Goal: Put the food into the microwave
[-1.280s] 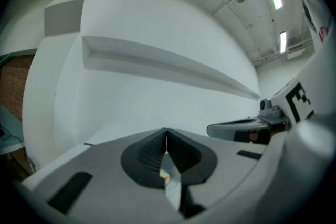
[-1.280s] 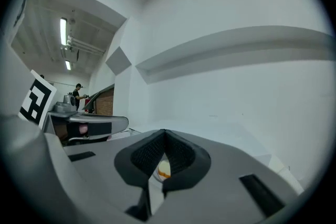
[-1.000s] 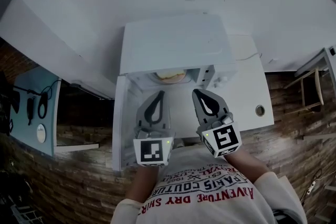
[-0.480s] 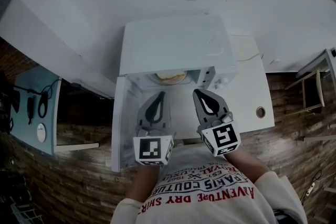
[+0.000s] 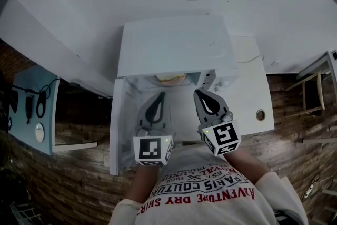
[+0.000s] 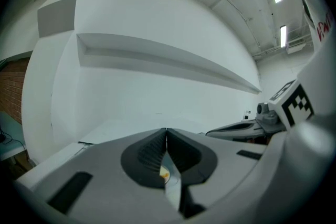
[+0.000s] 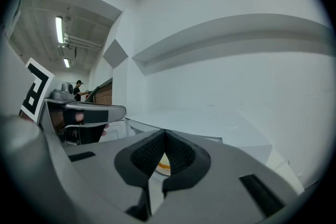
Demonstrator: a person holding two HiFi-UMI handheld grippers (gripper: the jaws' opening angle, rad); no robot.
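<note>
Evidently the food (image 5: 170, 78) sits deep inside the open microwave (image 5: 174, 45), so we hold the left gripper (image 5: 159, 95) and the right gripper (image 5: 198, 93) before its mouth, each closed on nothing, since only the door (image 5: 118, 129) seems left to shut.

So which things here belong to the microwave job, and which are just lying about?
Job: microwave, its open door, food inside it, left gripper, right gripper (both shut, empty).
Lying about: wooden chair, blue panel.
</note>
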